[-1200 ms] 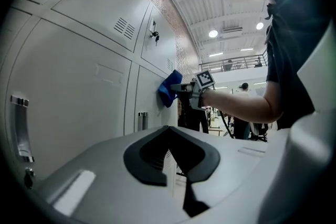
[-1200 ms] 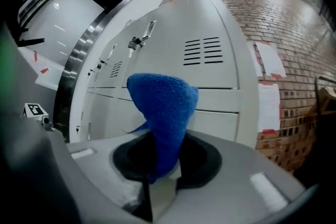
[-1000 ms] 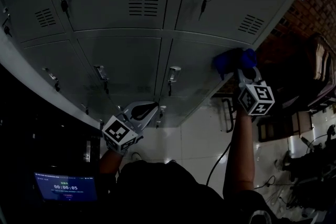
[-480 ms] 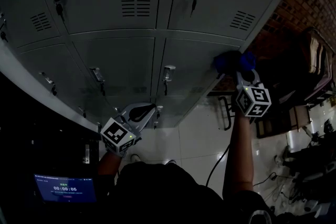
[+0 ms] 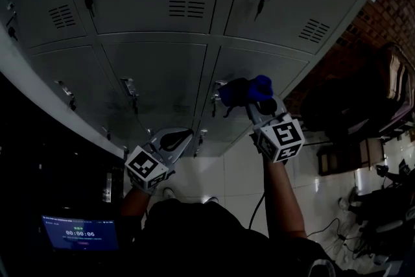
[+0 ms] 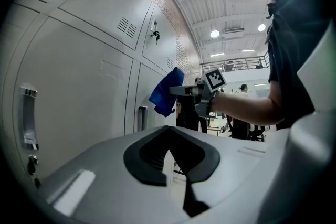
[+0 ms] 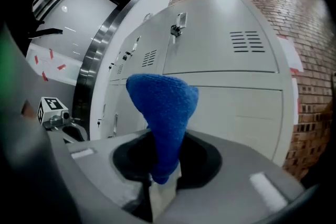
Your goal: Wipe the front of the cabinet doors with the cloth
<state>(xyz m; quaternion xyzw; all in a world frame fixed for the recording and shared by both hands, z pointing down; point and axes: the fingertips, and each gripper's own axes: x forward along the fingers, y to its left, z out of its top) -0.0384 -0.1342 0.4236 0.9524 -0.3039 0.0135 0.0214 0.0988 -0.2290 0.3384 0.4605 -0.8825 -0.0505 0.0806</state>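
Blue cloth (image 5: 245, 91): pinched between jaws of right gripper (image 5: 257, 107), held at lower cabinet door (image 5: 275, 68) (just beside its handle (image 5: 216, 89)). Left gripper (image 5: 174, 138): jaws together, empty, lower down.

One cloth (image 5: 245, 91), two tools (image 5: 185, 135) (image 5: 258, 108)

We see a brick wall (image 5: 382, 19) at the right, a glossy white tiled floor (image 5: 224, 178) below, and a small lit screen (image 5: 81, 231) at lower left. Ceiling lights (image 6: 214, 33) glow overhead.
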